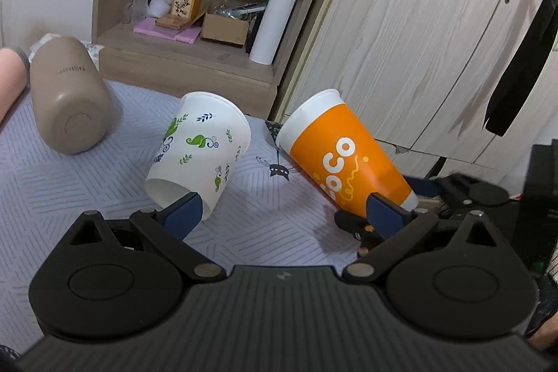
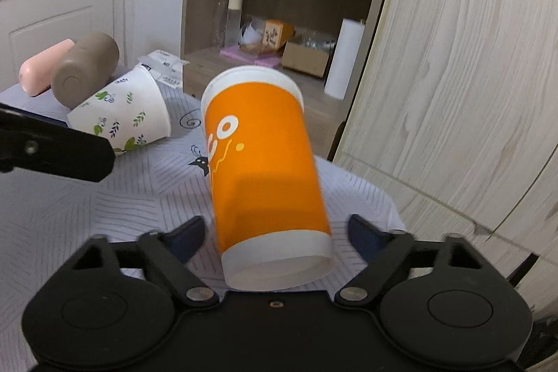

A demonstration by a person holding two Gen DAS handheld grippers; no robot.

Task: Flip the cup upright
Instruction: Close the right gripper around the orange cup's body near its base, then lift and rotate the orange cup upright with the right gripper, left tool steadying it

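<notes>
An orange paper cup [image 2: 265, 169] lies tilted on the table, its base toward me, between the wide-open fingers of my right gripper [image 2: 275, 237]; the fingers do not touch it. It also shows in the left wrist view [image 1: 345, 152], at the right. A white paper cup with a leaf print [image 1: 202, 152] lies on its side at the left; it also shows in the right wrist view [image 2: 129, 112]. My left gripper [image 1: 282, 215] is open and empty, its left fingertip [image 1: 185, 211] close to the white cup's base.
A brown bottle [image 1: 69, 96] and a pink one [image 2: 43, 70] lie at the far left of the patterned tablecloth [image 1: 87, 190]. A wooden shelf unit [image 1: 195, 33] with boxes and a paper roll stands behind. A wardrobe [image 2: 453, 75] stands to the right, past the table's edge.
</notes>
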